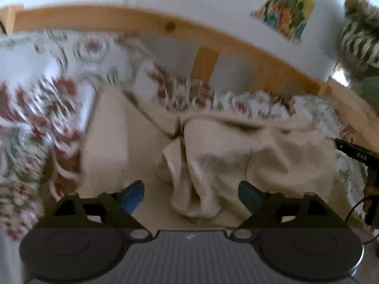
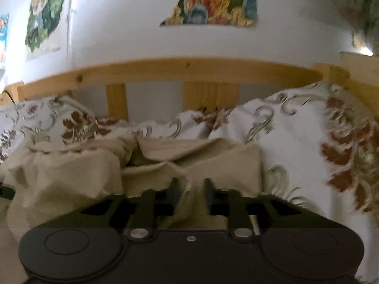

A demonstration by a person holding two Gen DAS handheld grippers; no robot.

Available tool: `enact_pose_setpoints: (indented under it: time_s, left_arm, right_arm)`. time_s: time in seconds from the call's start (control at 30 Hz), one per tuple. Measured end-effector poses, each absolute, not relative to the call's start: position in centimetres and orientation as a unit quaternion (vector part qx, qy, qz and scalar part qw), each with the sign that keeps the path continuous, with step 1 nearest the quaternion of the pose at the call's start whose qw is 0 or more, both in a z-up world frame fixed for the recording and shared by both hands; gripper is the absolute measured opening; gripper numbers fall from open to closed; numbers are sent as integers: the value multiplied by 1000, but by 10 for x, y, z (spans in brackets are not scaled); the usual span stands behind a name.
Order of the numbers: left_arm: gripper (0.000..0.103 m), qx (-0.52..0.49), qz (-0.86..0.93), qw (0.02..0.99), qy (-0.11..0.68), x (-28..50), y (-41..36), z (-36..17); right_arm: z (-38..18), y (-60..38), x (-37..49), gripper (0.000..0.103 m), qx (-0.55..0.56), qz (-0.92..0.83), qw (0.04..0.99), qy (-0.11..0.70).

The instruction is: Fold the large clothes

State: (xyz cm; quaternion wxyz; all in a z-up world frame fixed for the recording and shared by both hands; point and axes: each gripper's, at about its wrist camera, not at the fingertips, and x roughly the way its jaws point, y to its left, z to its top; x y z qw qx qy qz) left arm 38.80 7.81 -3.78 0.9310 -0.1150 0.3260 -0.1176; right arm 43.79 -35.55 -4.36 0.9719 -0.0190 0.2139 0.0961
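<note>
Left wrist: our left gripper (image 1: 191, 195) gapes empty above the cream garment (image 1: 236, 156), rumpled mid-bed near the headboard (image 1: 165, 27).

Right wrist: right gripper (image 2: 191, 189) pinches a garment fold. Soft, limp, light; take hems or corners.

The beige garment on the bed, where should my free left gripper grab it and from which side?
Probably take the beige garment at the bunched fold hanging nearest the open left gripper, coming straight forward. That fold stands up off the floral bedspread, so the fingers could close around it. The right gripper already pinches another edge.
</note>
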Motion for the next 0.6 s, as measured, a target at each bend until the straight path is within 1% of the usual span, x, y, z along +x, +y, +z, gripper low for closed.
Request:
enact_pose_setpoints:
  time_s: [0.03, 0.07, 0.13, 0.2, 0.27, 0.33, 0.37, 0.47, 0.53, 0.6]
  left_arm:
    - [91, -114, -111, 936, 313, 384, 79, -31]
    - [93, -113, -102, 943, 296, 382, 78, -24]
    - [98, -105, -101, 952, 270, 385, 71, -13]
    - [99, -86, -84, 958, 259, 398, 56, -4]
    - [99, -59, -69, 958, 272, 415, 37, -5]
    - [98, -24, -60, 953, 296, 430, 22, -15]
    - [98, -7, -49, 948, 313, 437, 16, -22]
    - [99, -15, -36, 932, 360, 450, 14, -45]
    - [103, -41, -35, 925, 376, 453, 20, -56]
    - [103, -39, -40, 924, 379, 451, 22, -63]
  right_arm:
    - [-35, -357, 432, 52, -17, 94, 974, 203]
    - [-27, -357, 426, 52, -17, 94, 977, 192]
    - [-16, -351, 416, 59, -9, 101, 981, 164]
    - [-12, -337, 413, 79, 3, 136, 979, 152]
    - [-21, -315, 418, 89, -16, 189, 968, 164]
    - [-36, -295, 428, 85, -52, 197, 961, 189]
    - [-45, -289, 433, 79, -67, 188, 959, 202]
    - [-73, -284, 449, 80, -92, 159, 954, 237]
    - [-87, -286, 451, 82, -96, 159, 955, 232]
    - [-91, -283, 450, 85, -107, 155, 956, 224]
